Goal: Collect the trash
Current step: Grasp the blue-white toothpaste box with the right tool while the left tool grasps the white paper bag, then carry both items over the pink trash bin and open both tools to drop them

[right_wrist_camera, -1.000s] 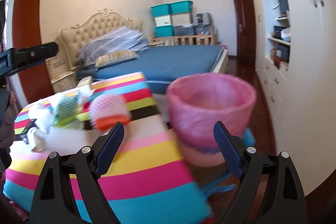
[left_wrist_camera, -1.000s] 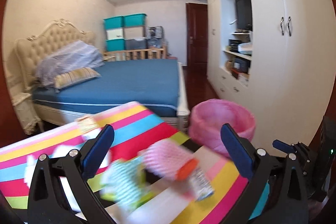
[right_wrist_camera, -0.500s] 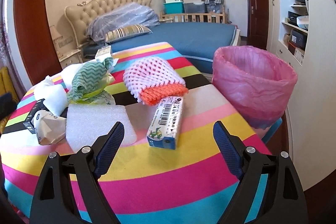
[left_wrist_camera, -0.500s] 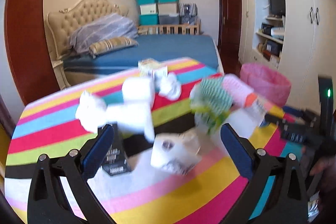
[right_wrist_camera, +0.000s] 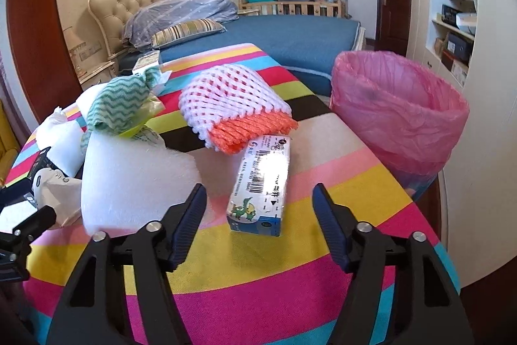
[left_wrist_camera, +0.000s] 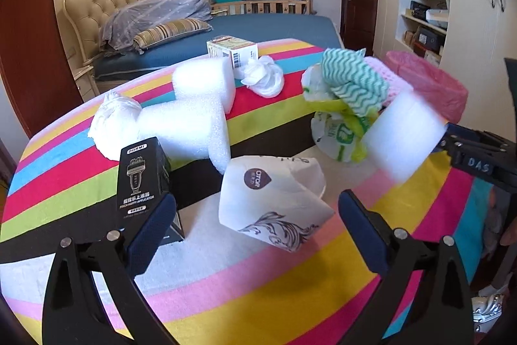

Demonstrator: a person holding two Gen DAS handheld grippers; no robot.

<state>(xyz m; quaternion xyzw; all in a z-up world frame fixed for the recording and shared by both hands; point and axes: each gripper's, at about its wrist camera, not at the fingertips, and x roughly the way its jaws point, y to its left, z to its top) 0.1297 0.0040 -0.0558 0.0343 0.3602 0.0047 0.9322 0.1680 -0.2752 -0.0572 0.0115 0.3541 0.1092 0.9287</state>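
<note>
Trash lies on a striped tablecloth [left_wrist_camera: 290,296]. My left gripper [left_wrist_camera: 255,223] is open, just before a crumpled white paper cup [left_wrist_camera: 274,199] with a black box [left_wrist_camera: 142,180] at its left finger. My right gripper [right_wrist_camera: 258,209] is open around the near end of a small blue-and-white carton [right_wrist_camera: 261,186]. A white foam sheet [right_wrist_camera: 129,183] lies left of it, a white-and-orange foam net [right_wrist_camera: 239,115] behind it. A bin with a pink bag [right_wrist_camera: 397,115] stands at the table's right edge. Foam blocks [left_wrist_camera: 197,115], tissues [left_wrist_camera: 113,118] and a green zigzag cloth [left_wrist_camera: 352,86] lie farther back.
A small cardboard box [left_wrist_camera: 232,54] and a tissue wad [left_wrist_camera: 265,76] sit at the table's far edge. A bed with a blue cover [right_wrist_camera: 290,34] stands beyond. White wardrobes [right_wrist_camera: 484,86] stand on the right. The right gripper's body [left_wrist_camera: 478,157] shows at the right of the left wrist view.
Both grippers have swung left and down from the bin toward the table. The left now faces the paper cup; the right has closed in on the small carton.
</note>
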